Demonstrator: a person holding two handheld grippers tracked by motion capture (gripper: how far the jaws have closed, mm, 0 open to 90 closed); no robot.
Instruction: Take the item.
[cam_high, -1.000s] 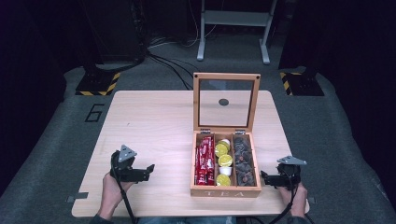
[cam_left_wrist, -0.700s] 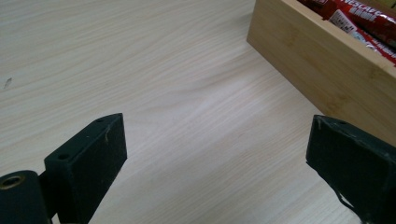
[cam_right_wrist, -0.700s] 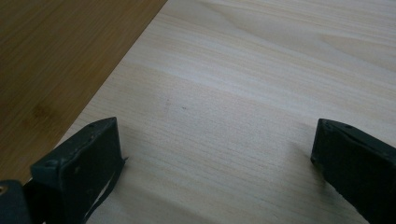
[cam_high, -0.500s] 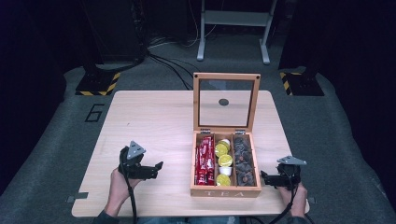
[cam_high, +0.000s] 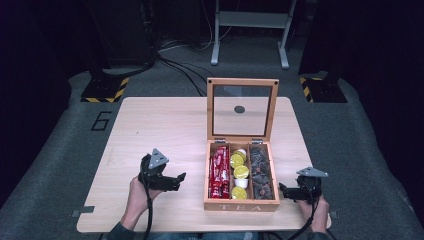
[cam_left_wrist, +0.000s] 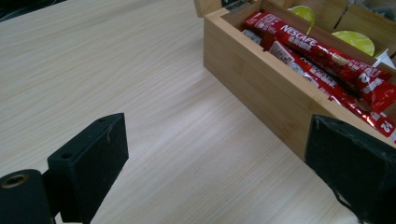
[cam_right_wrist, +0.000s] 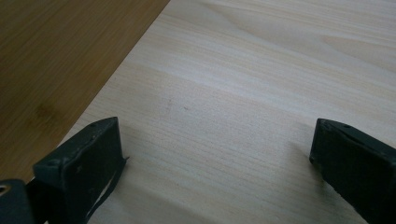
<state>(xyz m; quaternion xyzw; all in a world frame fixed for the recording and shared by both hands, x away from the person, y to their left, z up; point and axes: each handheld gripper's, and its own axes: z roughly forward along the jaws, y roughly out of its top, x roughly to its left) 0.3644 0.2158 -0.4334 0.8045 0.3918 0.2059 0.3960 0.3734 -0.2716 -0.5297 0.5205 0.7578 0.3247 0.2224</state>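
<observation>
A wooden tea box (cam_high: 241, 206) marked TEA stands at the table's front right, its glass lid (cam_high: 242, 106) upright and open. Three compartments hold red Nescafe sticks (cam_high: 218, 171), yellow-topped cups (cam_high: 240, 172) and dark packets (cam_high: 261, 173). My left gripper (cam_high: 181, 178) hovers low over the table left of the box, open, nothing between its jaws. In the left gripper view (cam_left_wrist: 219, 168) the box wall (cam_left_wrist: 261, 88) and the sticks (cam_left_wrist: 322, 60) lie ahead on the right. My right gripper (cam_high: 283, 190) rests just right of the box, open and empty (cam_right_wrist: 219, 154).
The light wooden table (cam_high: 165, 130) stretches bare to the left and behind the box. Its front edge lies close to both hands. The box's brown side (cam_right_wrist: 60, 51) rises at the left of the right gripper view. Black stands and cables sit on the floor beyond.
My left gripper has moved right and slightly forward, toward the box. The right gripper and the box have stayed put.
</observation>
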